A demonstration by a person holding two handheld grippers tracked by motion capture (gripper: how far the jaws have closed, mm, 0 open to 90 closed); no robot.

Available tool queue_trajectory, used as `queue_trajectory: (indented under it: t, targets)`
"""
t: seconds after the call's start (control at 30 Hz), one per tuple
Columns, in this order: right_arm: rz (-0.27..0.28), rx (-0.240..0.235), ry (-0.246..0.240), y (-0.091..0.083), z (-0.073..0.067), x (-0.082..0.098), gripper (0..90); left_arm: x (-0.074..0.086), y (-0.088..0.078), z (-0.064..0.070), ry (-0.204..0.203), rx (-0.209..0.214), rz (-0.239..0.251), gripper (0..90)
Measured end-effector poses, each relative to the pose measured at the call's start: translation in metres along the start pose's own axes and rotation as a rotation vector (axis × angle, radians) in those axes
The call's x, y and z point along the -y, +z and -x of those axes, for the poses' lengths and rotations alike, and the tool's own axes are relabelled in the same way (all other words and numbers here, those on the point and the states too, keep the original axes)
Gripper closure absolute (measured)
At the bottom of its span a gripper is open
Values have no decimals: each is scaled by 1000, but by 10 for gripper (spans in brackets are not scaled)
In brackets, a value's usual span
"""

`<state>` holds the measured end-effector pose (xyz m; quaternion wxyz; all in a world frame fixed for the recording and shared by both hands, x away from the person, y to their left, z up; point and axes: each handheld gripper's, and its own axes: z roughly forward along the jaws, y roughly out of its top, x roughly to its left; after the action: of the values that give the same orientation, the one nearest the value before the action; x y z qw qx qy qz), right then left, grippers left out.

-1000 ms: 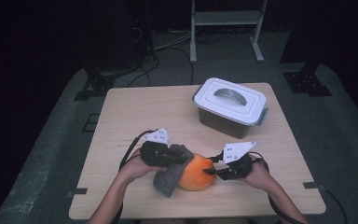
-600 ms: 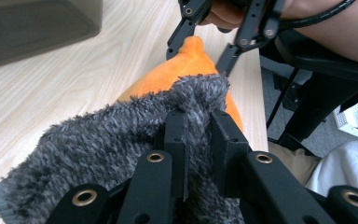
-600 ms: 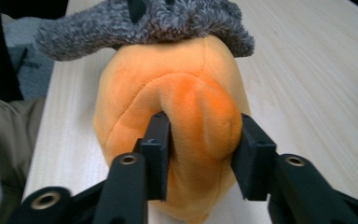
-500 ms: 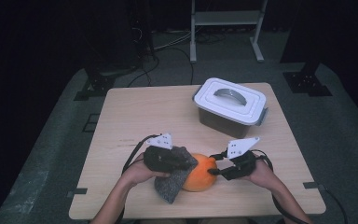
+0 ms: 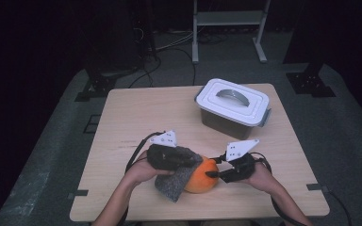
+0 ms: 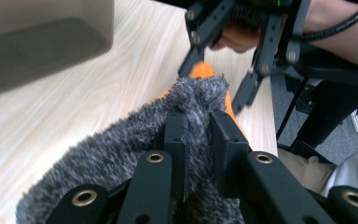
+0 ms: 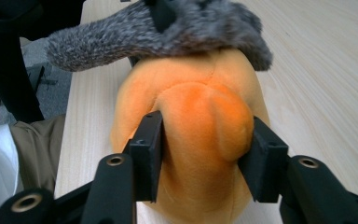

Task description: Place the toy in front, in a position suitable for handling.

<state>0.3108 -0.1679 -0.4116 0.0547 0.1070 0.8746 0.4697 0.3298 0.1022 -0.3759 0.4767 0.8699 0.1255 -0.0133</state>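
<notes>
the left gripper [image 6: 198,135] is clamping the grey fleece cloth [image 5: 176,181] and has been drawing it across the top of the orange plush toy [image 5: 201,175], near the table's [image 5: 136,117] six o'clock edge. the right gripper [image 7: 203,147] jaws have just been closing and are pinching the toy, steadying it for wiping.

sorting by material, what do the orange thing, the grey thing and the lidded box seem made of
Orange toy: soft plush, going by its short matte nap, stitched seams and dents where the right tongs squeeze it.
Grey cloth: shaggy fleece or faux fur, long fuzzy fibres.
Box: probably moulded plastic, smooth with a slight sheen.
</notes>
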Motion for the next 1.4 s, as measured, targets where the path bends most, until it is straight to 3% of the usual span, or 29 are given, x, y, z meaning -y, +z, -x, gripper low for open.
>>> queue_trajectory:
  t: [0.2,0.47,0.77,0.93,1.03,1.2,1.3,1.4]
  targets:
    - [7,-1,-49,2,-5,-2,562,-10,8,1,11,33,15,778]
    - [10,-4,-51,-1,-1,3,592,-1,3,-7,-5,0,-12,777]
    - [-1,-3,-33,-10,6,14,602,25,-7,-18,-88,6,21,768]
    - [-1,-6,-46,-11,6,14,603,31,-11,-19,-100,13,24,767]
    - [-2,-4,-47,-11,6,13,603,29,-10,-19,-100,13,25,767]
    - [4,31,-101,-14,2,6,613,17,-7,-20,-84,10,34,768]
    - [13,33,-120,-15,3,1,616,9,-5,-18,-79,22,58,768]
    - [8,22,-136,-13,3,-1,616,3,-1,-16,-56,22,50,767]
